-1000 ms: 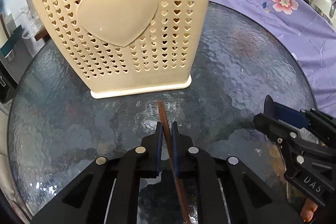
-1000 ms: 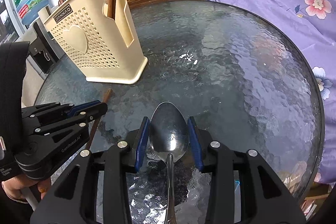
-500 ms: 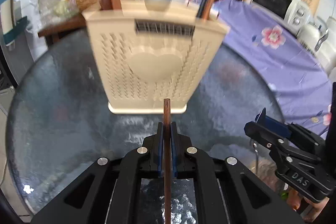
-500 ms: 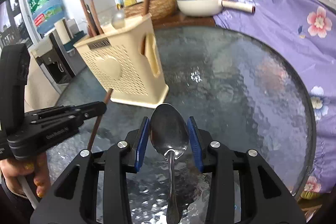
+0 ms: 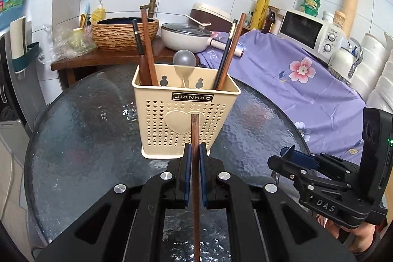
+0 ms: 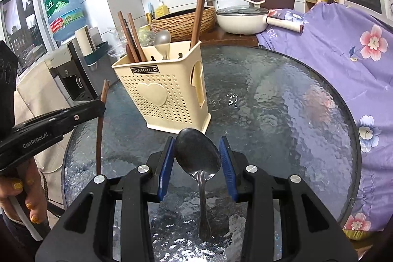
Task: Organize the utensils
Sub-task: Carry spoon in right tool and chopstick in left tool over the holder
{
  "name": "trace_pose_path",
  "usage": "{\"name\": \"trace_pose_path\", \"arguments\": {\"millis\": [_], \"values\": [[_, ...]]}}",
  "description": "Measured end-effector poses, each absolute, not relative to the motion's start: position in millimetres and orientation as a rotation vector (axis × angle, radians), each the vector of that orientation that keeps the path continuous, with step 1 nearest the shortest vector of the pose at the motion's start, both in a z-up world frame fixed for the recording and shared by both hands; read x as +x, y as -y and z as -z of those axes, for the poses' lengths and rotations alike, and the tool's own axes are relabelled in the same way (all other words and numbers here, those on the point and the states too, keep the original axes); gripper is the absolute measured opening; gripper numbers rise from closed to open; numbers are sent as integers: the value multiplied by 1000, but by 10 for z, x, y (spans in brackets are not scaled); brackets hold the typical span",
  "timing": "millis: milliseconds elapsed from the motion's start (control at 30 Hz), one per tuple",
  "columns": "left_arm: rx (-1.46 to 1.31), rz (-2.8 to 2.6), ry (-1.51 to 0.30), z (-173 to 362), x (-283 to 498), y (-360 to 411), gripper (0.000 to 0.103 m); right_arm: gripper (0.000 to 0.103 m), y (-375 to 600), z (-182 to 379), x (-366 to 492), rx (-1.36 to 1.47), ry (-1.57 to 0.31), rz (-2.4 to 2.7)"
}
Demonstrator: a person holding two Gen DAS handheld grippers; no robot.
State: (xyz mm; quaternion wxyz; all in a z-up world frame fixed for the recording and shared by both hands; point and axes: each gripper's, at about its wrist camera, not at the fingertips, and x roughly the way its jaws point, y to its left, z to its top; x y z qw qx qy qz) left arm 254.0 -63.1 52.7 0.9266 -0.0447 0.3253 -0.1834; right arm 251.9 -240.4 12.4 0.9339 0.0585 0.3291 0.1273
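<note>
A cream perforated utensil holder (image 5: 183, 118) (image 6: 162, 95) stands on the round glass table (image 5: 86, 139). It holds several chopsticks (image 5: 147, 50) and a metal spoon (image 5: 184, 59). My left gripper (image 5: 195, 151) is shut on a brown wooden chopstick (image 5: 195, 163), held lifted in front of the holder; it also shows in the right wrist view (image 6: 99, 129). My right gripper (image 6: 196, 151) is shut on a metal spoon (image 6: 197, 156), bowl forward, above the table just before the holder's base. The right gripper shows in the left wrist view (image 5: 292, 155).
A purple flowered cloth (image 5: 307, 90) covers a surface to the right. Behind the table stand a wooden counter with a woven basin (image 5: 125, 33), a white pan (image 5: 186, 37) and a microwave (image 5: 307, 31). A water dispenser (image 6: 66, 41) is at the left.
Both grippers have risen and tilted up from the table, carrying the chopstick and the spoon. The holder's open top and the kitchen behind have come into view.
</note>
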Motion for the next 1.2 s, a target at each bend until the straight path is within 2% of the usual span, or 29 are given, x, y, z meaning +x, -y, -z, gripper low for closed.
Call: {"name": "trace_pose_path", "arguments": {"millis": [700,1200], "values": [[-148,457,-552,-1075,2351,384,6,37,2272,-633,2527,141,-634,-361],[-116,384,-319,-2213,2492,349,6,37,2235,-1703,2875,177,-464,-391]]}}
